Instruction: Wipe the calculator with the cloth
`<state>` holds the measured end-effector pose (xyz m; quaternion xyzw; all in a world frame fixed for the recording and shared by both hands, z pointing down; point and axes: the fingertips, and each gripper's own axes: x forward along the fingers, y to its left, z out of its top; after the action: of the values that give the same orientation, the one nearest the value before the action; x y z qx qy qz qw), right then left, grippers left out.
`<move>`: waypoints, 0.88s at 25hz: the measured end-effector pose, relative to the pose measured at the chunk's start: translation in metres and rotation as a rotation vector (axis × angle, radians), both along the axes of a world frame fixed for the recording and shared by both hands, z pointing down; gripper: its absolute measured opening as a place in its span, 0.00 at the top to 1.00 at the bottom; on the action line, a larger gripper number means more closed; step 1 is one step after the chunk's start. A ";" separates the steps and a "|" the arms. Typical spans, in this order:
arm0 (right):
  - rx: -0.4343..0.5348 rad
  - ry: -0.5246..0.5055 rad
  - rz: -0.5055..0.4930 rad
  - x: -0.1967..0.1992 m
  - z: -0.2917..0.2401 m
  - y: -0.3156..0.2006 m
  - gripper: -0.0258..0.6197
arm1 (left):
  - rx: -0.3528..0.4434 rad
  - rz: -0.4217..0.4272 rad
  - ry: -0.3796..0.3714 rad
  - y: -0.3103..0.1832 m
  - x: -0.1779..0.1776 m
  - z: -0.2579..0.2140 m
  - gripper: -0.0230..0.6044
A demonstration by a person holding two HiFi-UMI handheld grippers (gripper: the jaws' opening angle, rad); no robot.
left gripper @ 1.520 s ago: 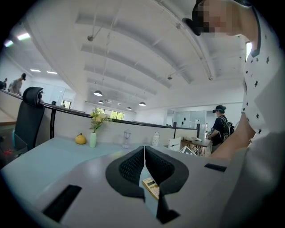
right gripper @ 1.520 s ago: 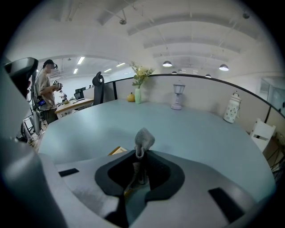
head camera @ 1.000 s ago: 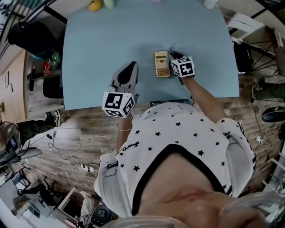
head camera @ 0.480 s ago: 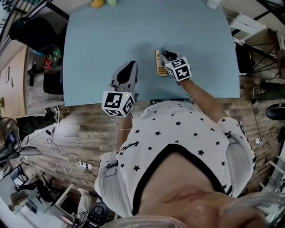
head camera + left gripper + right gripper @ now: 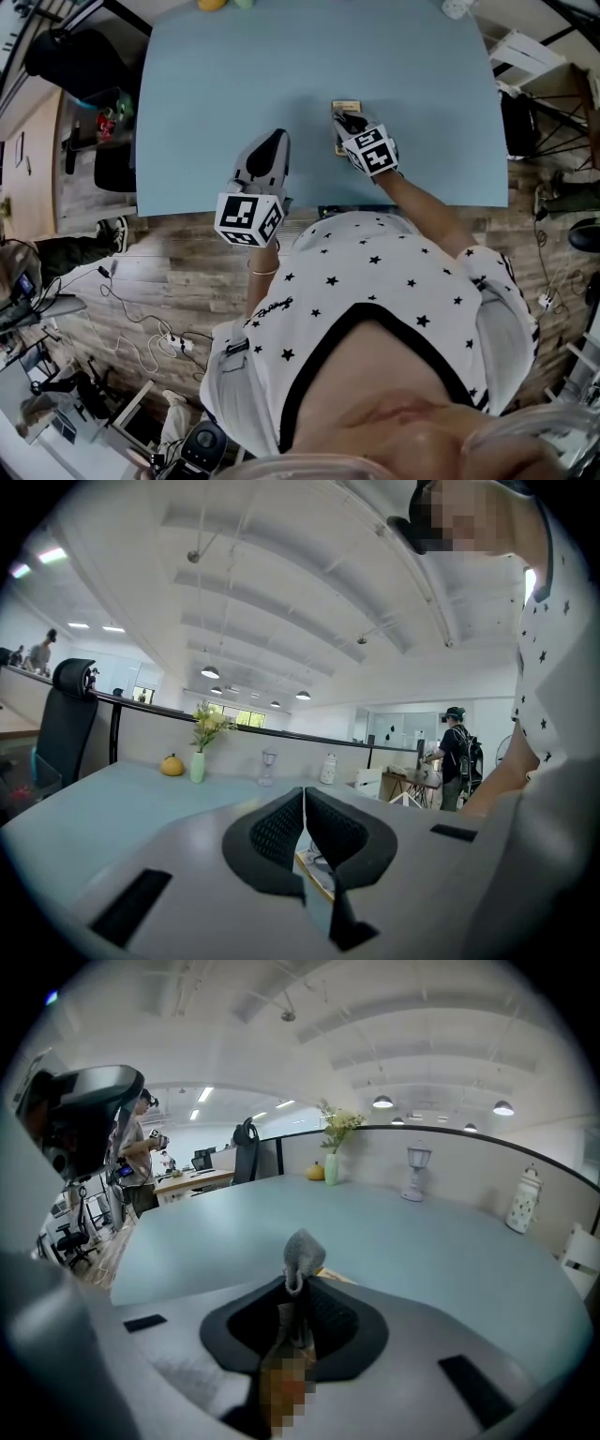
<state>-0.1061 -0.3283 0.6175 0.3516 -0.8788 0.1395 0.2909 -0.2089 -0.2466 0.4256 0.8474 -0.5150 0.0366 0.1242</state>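
A yellow calculator (image 5: 343,109) lies on the light blue table (image 5: 234,75), right of centre and near the front edge. My right gripper (image 5: 342,118) rests over it and covers most of it. Its jaws are shut on a grey cloth (image 5: 302,1253), whose bunched end sticks up past the fingertips. A yellow corner of the calculator (image 5: 339,1278) shows just beyond the jaws. My left gripper (image 5: 273,139) lies on the table to the left, apart from the calculator, with its jaws shut on nothing. Through the notch below those jaws, the left gripper (image 5: 305,794) view shows the calculator (image 5: 315,872).
A vase of flowers (image 5: 198,759), an orange fruit (image 5: 172,765), a glass lamp (image 5: 269,763) and a white jar (image 5: 328,769) stand along the table's far edge. A black chair (image 5: 67,724) is at the left side. A person (image 5: 457,759) stands in the background.
My right gripper has moved left with the cloth, from beside the calculator's right edge to on top of it. The left gripper has stayed where it was.
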 end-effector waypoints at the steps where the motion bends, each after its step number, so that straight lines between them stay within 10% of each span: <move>1: 0.000 -0.001 0.009 0.003 0.000 -0.002 0.87 | -0.001 0.001 -0.001 0.000 0.001 0.000 0.91; 22: -0.024 0.014 0.186 0.077 0.010 -0.012 0.88 | 0.002 0.085 -0.002 -0.009 0.032 -0.001 0.91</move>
<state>-0.0295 -0.3404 0.6279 0.4290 -0.8386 0.1742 0.2869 -0.1768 -0.2561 0.4250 0.8686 -0.4787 0.0422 0.1208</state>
